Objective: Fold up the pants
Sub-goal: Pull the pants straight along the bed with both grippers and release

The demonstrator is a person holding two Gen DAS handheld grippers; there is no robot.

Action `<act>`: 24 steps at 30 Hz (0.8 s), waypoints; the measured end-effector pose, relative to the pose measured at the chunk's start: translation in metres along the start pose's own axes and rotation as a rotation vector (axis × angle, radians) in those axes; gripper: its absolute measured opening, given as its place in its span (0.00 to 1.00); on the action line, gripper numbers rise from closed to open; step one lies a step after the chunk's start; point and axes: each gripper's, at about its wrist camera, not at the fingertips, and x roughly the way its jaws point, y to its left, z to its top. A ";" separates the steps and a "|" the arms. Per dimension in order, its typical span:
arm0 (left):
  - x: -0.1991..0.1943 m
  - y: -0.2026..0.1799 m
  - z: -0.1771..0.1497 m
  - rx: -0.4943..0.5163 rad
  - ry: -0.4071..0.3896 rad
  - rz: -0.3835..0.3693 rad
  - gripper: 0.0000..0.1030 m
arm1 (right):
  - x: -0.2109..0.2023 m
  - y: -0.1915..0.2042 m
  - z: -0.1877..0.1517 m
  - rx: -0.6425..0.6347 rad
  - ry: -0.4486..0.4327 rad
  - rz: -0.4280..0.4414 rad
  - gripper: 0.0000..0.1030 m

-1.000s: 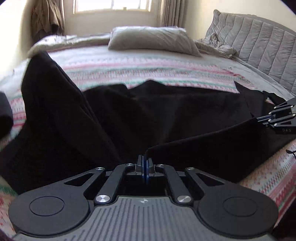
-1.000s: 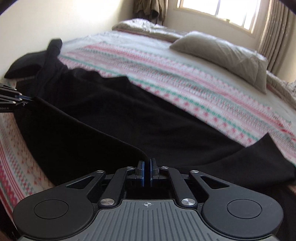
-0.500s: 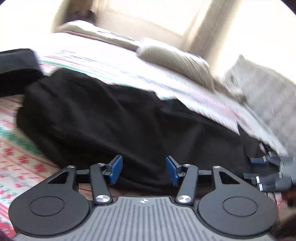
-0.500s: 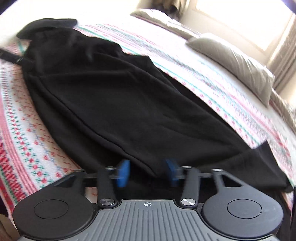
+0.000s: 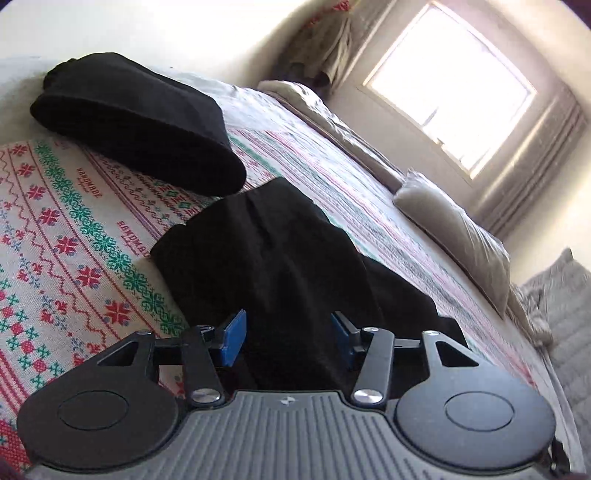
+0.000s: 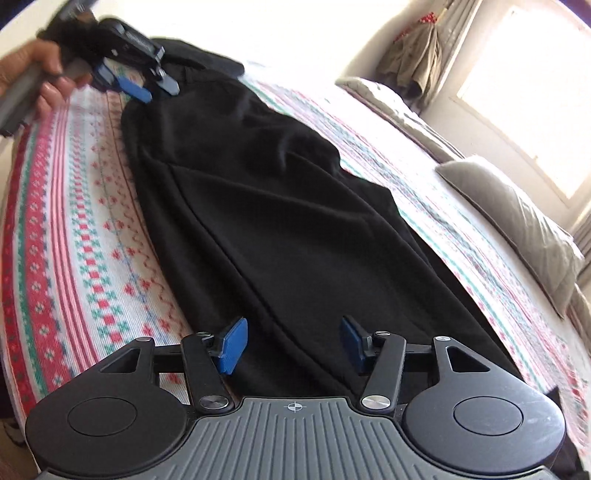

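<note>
— Bed (image 5: 74, 229)?
— Wide, spread with a knit-pattern cover (image 6: 74, 258) in red, green and white.
— Pillow (image 5: 454, 236)?
— Grey, lying near the far edge, below a bright window (image 5: 454, 85).
— Curtain (image 5: 535, 173)?
— Pale, hanging just beside the window, lit from behind.
— Walls (image 5: 147, 29)?
— Plain, cream, washed out by daylight.
— Anything hung up?
— Drab clothes (image 6: 413, 62) in the corner.
— Headboard (image 5: 565, 314)?
— Grey, quilted, at the right edge.

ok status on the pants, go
Left tongs open, right tongs open, both empty. Black pants lying lengthwise on the patterned bedspread, halves stacked. Folded black garment beyond the pants' far end, apart.
</note>
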 end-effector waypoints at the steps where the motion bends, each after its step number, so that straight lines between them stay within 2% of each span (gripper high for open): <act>1: 0.002 -0.002 0.001 0.002 -0.015 0.008 0.47 | 0.002 0.001 0.000 -0.002 -0.006 0.008 0.43; 2: 0.003 -0.004 0.002 0.013 -0.031 0.020 0.44 | 0.003 0.002 0.001 -0.006 -0.010 0.015 0.37; 3: 0.004 -0.005 0.002 0.030 -0.043 0.034 0.34 | 0.002 0.004 0.001 -0.009 -0.011 0.023 0.28; 4: 0.006 -0.009 0.003 0.047 -0.052 0.052 0.26 | 0.003 0.004 0.002 -0.007 -0.011 0.036 0.23; 5: 0.008 -0.010 0.003 0.063 -0.058 0.075 0.22 | 0.004 0.004 0.003 0.002 -0.012 0.050 0.15; 6: 0.010 -0.012 0.004 0.075 -0.055 0.101 0.17 | 0.003 0.004 0.004 0.010 -0.011 0.061 0.10; 7: 0.009 -0.012 0.004 0.075 -0.045 0.128 0.17 | 0.004 0.005 0.004 0.009 -0.012 0.063 0.09; 9: 0.007 -0.007 0.007 0.038 -0.023 0.153 0.17 | 0.002 0.006 0.005 0.008 -0.017 0.056 0.08; 11: 0.001 -0.005 0.009 0.015 -0.014 0.150 0.24 | -0.001 0.004 0.006 0.028 -0.019 0.051 0.07; 12: -0.003 -0.003 0.009 0.019 -0.014 0.146 0.35 | -0.002 0.002 0.007 0.040 -0.022 0.048 0.07; 13: -0.006 -0.002 0.010 0.023 -0.012 0.145 0.41 | -0.004 0.000 0.007 0.050 -0.025 0.045 0.07; 18: 0.001 0.010 0.010 -0.030 0.057 0.140 0.42 | -0.002 -0.006 0.007 0.075 -0.009 0.044 0.07; 21: 0.007 0.012 0.014 -0.063 0.043 0.127 0.42 | 0.002 -0.004 0.006 0.064 0.003 0.050 0.09; 24: 0.009 0.008 0.016 -0.041 0.017 0.142 0.40 | 0.005 0.001 0.003 0.042 0.014 0.058 0.15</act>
